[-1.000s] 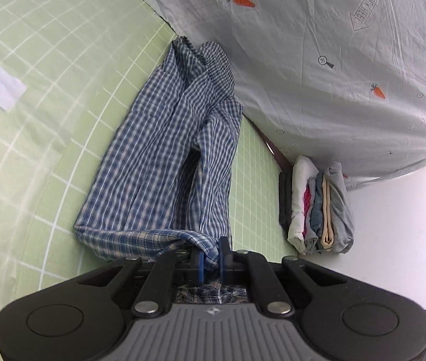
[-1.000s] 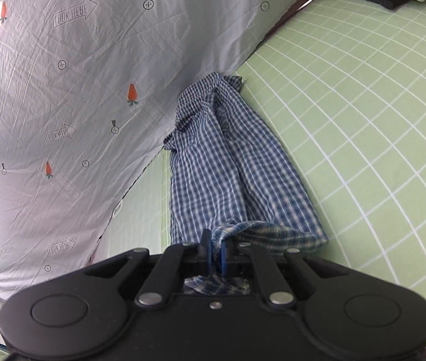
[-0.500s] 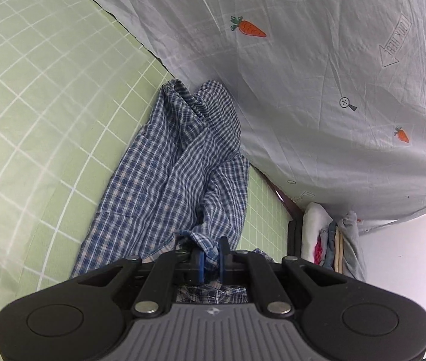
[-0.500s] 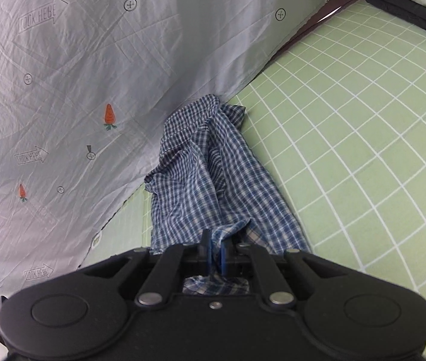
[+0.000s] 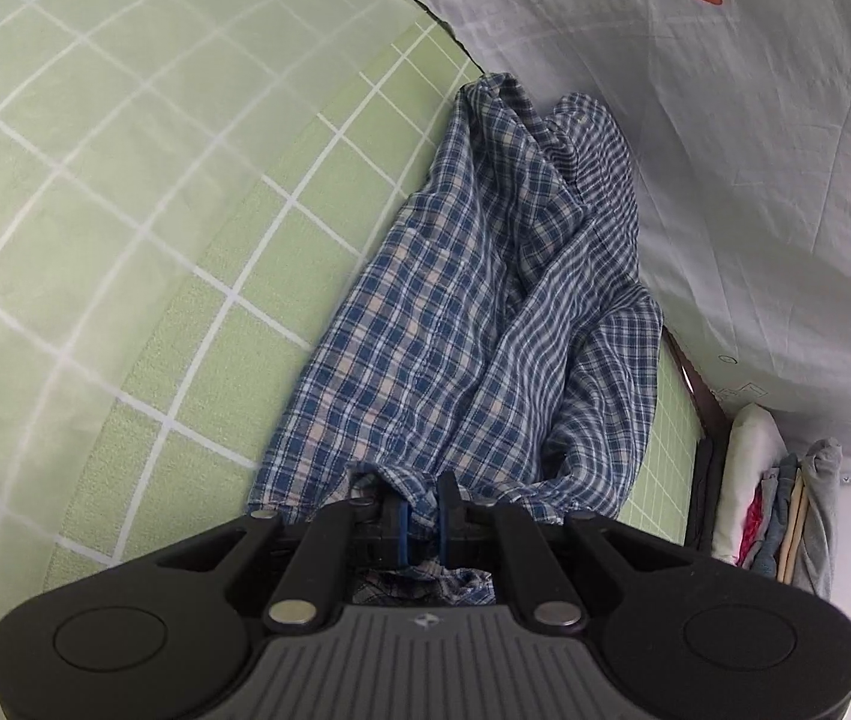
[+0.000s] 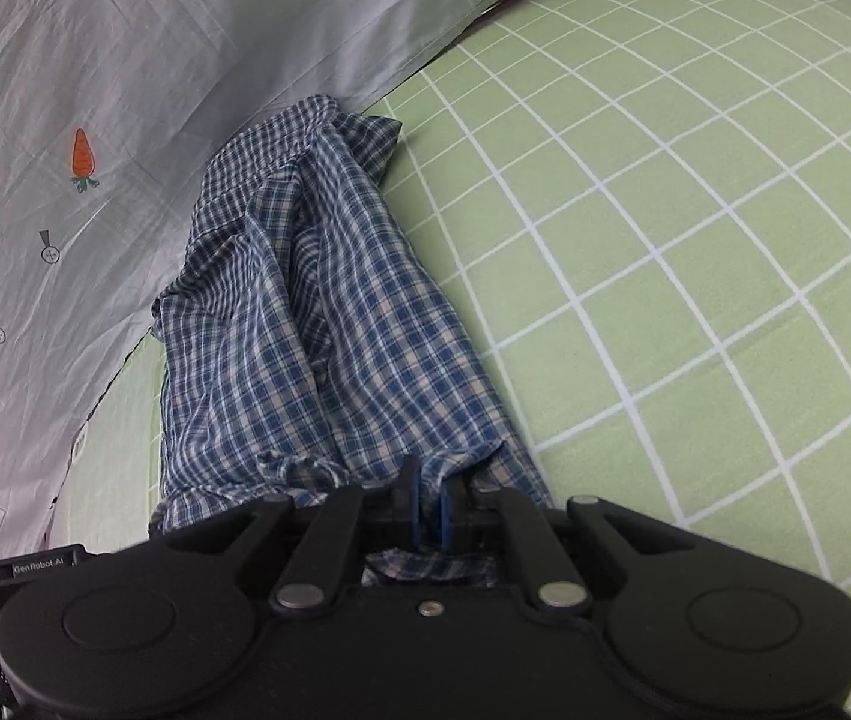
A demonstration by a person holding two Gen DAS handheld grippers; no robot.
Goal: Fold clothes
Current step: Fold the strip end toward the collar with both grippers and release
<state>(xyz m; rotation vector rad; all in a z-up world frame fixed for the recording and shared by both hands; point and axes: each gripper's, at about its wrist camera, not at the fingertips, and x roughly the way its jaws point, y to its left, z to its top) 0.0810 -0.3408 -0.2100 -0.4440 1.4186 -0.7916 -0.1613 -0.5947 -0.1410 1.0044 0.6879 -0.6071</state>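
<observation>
Since the checked shirt (image 5: 467, 324) is soft and light, we pinch its near hem at frame bottom, left gripper (image 5: 422, 519) and right gripper (image 6: 430, 510) both clamped on cloth.

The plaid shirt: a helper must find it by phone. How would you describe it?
On the green gridded mat, against the grey carrot-print sheet, lies the rumpled plaid shirt. It is the only blue-and-white checked garment, apart from the folded stack of clothes.
</observation>
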